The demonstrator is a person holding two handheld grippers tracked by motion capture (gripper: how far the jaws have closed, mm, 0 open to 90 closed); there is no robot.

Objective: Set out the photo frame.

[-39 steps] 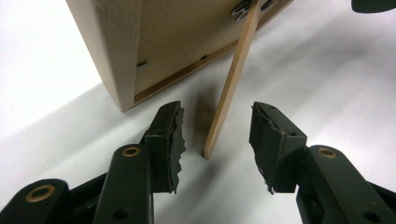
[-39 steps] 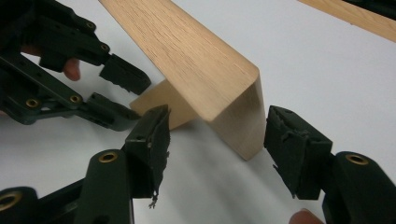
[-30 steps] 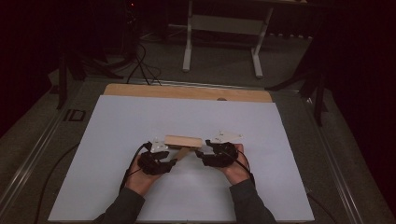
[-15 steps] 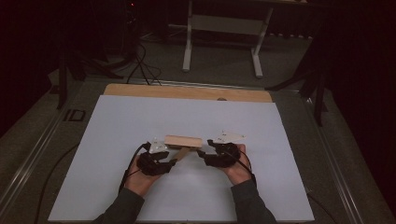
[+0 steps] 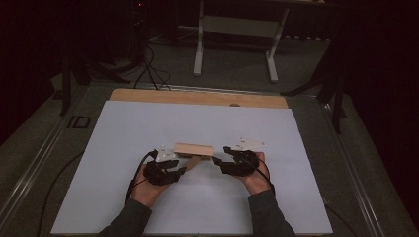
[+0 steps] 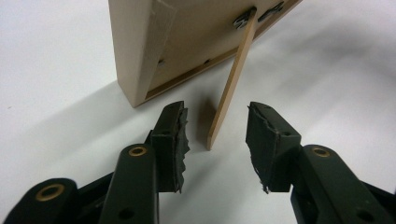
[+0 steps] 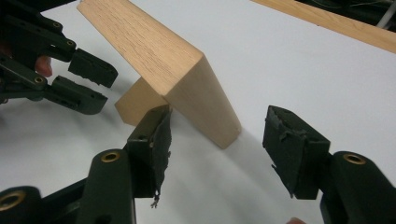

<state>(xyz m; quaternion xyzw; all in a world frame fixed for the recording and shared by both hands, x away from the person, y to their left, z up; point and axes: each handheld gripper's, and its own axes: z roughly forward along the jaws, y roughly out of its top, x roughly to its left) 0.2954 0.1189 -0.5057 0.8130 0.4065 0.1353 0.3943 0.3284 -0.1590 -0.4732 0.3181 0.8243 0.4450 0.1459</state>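
A light wooden picture frame point(image 5: 193, 148) stands upright on the white table point(image 5: 148, 123), propped from behind by a thin wooden stand leg point(image 5: 193, 161). My left gripper point(image 5: 182, 169) is open. In the left gripper view its jaws point(image 6: 215, 112) have just been closing; the foot of the stand leg point(image 6: 233, 79) lies between the tips, untouched, with the frame's back point(image 6: 140, 46) beyond. My right gripper point(image 5: 218, 160) is open at the frame's right end. In the right gripper view point(image 7: 220, 116) that end of the frame point(image 7: 154, 51) sits between the pads without contact. The left gripper point(image 7: 88, 81) shows behind it.
A wooden strip point(image 5: 197, 97) runs along the table's far edge. Beyond it, on the dark floor, stand the white legs of another table point(image 5: 200, 49) and some cables point(image 5: 148, 69). White surface stretches to both sides of the frame.
My right gripper has drifted slightly to the right. The frame and my left hand have stayed where they were.
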